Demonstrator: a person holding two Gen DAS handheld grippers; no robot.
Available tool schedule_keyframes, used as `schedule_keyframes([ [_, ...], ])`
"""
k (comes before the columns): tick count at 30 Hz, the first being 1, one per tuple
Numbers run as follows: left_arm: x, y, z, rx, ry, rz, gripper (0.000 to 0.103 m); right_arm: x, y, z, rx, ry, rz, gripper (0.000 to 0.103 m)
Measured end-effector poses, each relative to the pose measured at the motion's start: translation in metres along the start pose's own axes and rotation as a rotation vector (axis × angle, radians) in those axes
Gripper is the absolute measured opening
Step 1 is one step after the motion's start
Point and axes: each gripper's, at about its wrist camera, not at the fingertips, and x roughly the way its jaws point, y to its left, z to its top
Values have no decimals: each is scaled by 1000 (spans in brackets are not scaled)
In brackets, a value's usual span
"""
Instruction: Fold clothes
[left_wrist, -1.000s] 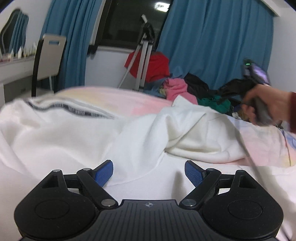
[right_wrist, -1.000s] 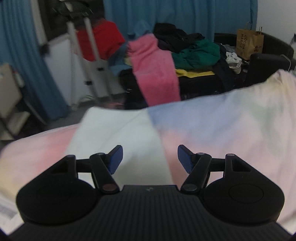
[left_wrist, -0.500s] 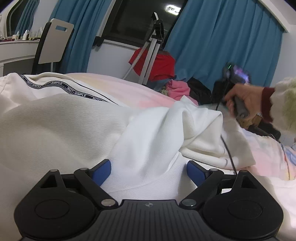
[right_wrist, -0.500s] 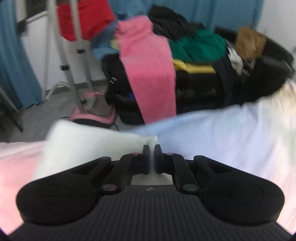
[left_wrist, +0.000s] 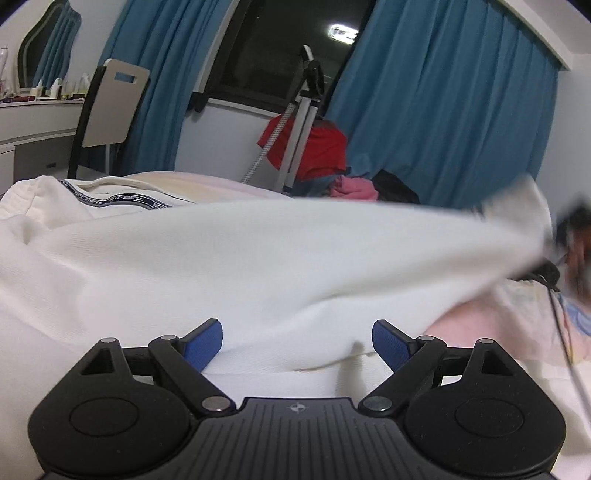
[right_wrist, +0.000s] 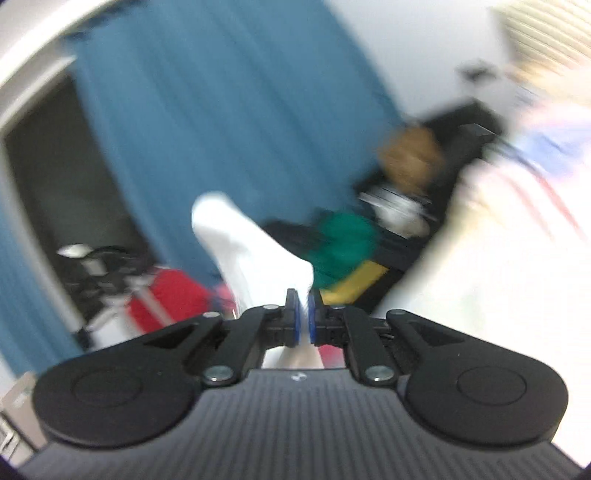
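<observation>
**Right gripper pinching the sleeve, left gripper spread over the garment**

Right gripper (right_wrist: 302, 314): tilted, frame rolled and motion-blurred. Jaws pinched together on a fold of the white sleeve (right_wrist: 255, 254), which sticks up and away from the pads toward the blue curtain (right_wrist: 207, 122). In the left wrist view the same sleeve (left_wrist: 369, 243) is stretched taut across the frame, up to the right, where the right gripper is only a dark blur at the edge.

Left gripper (left_wrist: 297, 345): low, pointing slightly down over the cloth, level. Jaws wide apart, nothing clamped; blue pads (left_wrist: 205, 343) sit just above the fabric, whether they touch it can't be told.

Writing: black tape (left_wrist: 122, 199) along the garment's edge reads "NOT-SIMPLE", repeated. Brown bag in the right wrist view is too blurred to read.

White sweatshirt (left_wrist: 129, 280) lies on the pastel bedsheet (left_wrist: 498, 321), body directly ahead of and under the left gripper, sleeve lifted off it by the right gripper.
</observation>
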Motion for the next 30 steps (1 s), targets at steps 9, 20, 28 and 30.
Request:
schedule_keyframes([
  [9,-10,-14,-11,71,21,9,90,-17,-167,-64,306,171,-122,9],
  [20,-5,-11,-13,25,19,-9,90,30,-181,-48,325,142,53,58],
  [28,12,-9,-17,17,22,-16,90,111,-122,-9,69,217,-189,9],
  [30,13,-9,-17,26,23,-16,90,120,-89,5,-17,234,-181,8],
])
